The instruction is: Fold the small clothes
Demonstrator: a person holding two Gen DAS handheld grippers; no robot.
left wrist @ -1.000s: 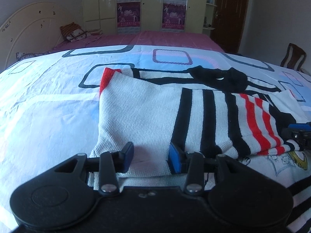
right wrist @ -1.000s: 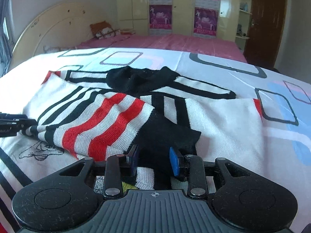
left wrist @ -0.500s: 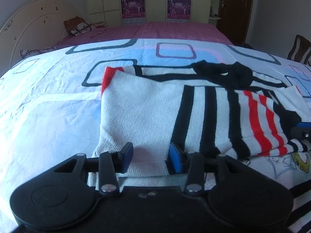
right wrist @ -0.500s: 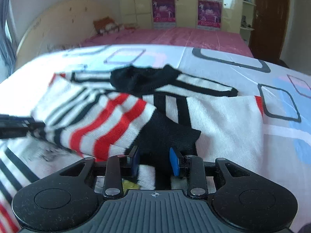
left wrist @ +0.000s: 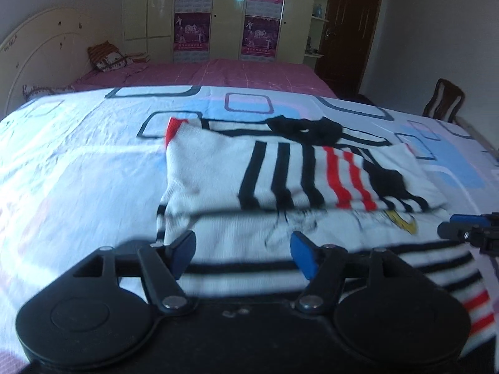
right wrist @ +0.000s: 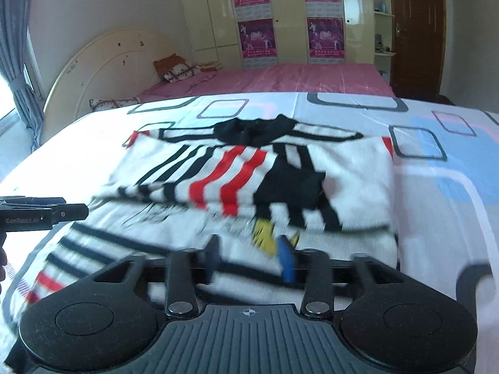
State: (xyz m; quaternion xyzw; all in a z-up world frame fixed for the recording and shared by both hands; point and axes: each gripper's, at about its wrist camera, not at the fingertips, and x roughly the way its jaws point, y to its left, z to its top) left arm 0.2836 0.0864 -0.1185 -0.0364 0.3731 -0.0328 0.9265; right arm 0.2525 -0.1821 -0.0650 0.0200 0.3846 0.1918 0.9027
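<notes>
Left tongs [left wrist: 242, 251] and right tongs [right wrist: 249, 257]: jaws just opened wide, nothing gripped. Striped sweater [left wrist: 280, 171]: folded, flat on patterned bedsheet [left wrist: 78, 162].

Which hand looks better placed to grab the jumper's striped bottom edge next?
Probably the left. The left gripper, jaws just opened and empty, sits right over the striped hem. The right gripper, also just opened, hovers over the yellow print, with the stripes off to its side.

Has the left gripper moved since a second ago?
Yes. The left gripper has backed away from the striped sweater's folded edge toward the camera side of the bedsheet. Its jaws have just been opening, with nothing pinched between them.
</notes>
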